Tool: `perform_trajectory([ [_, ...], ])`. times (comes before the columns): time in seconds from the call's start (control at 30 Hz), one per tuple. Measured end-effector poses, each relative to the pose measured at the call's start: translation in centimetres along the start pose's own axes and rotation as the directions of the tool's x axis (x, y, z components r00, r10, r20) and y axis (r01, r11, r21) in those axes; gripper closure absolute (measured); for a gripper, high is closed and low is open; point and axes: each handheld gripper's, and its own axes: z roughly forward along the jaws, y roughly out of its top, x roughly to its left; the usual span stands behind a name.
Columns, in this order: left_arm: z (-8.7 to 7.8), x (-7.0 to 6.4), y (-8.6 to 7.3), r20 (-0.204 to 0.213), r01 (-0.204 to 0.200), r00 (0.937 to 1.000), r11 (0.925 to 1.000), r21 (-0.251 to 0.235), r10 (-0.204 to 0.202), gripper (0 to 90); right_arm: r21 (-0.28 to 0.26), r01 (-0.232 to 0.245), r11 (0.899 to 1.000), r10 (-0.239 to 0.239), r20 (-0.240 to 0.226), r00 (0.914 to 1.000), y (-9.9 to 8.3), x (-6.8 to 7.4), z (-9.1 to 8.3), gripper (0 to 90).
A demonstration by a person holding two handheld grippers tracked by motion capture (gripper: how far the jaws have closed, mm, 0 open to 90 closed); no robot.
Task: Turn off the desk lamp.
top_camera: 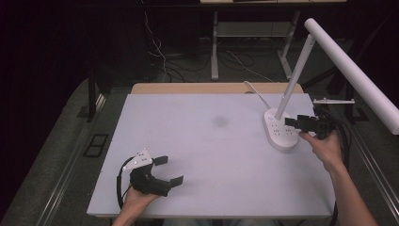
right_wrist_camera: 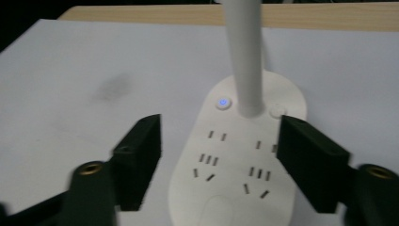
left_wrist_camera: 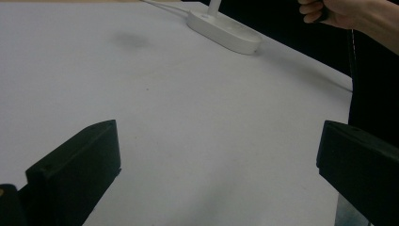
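The right gripper (top_camera: 295, 123) is held wide open over the white oval lamp base with sockets (right_wrist_camera: 237, 165), while the left gripper (top_camera: 170, 170) is kept wide open, empty, above the white table (top_camera: 211, 141).

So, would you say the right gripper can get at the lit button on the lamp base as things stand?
Probably yes. The right gripper hovers open over the lamp base, and the lit button lies bare ahead of it, just beside the lamp's stem.
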Motion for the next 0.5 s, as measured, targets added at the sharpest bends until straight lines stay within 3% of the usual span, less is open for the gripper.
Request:
perform_trajectory([
  [0.1,0.0,0.0,0.0,-0.001,0.001,1.0000,1.0000,-0.001,-0.001,0.0,0.021,0.026,0.999,-0.025,-0.051,0.9984,-0.5,0.9,-0.5,10.8],
  [0.13,-0.1,0.0,0.0,-0.001,0.001,1.0000,1.0000,0.000,-0.001,0.0,0.021,0.026,0.999,-0.025,-0.051,0.9984,-0.5,0.9,-0.5,10.8],
  [0.17,-0.1,0.0,0.0,-0.001,0.001,1.0000,1.0000,-0.001,-0.001,0.0,0.013,0.062,0.998,-0.061,-0.034,0.9976,-1.0,1.8,-0.9,7.0],
  [0.2,-0.1,0.0,0.0,0.000,0.002,1.0000,1.0000,-0.001,-0.002,0.0,0.013,0.068,0.998,-0.068,-0.041,0.9969,-1.2,2.1,-1.2,0.2],
  [0.37,0.0,-0.1,0.0,0.000,0.001,1.0000,1.0000,-0.002,-0.001,0.0,-0.019,0.080,0.997,-0.082,-0.087,0.9928,-2.4,3.2,-1.9,0.6],
  [0.5,0.0,-0.1,0.0,0.001,0.000,1.0000,1.0000,-0.003,0.000,0.0,-0.035,0.073,0.997,-0.077,-0.152,0.9854,-3.7,4.2,-2.6,0.6],
])
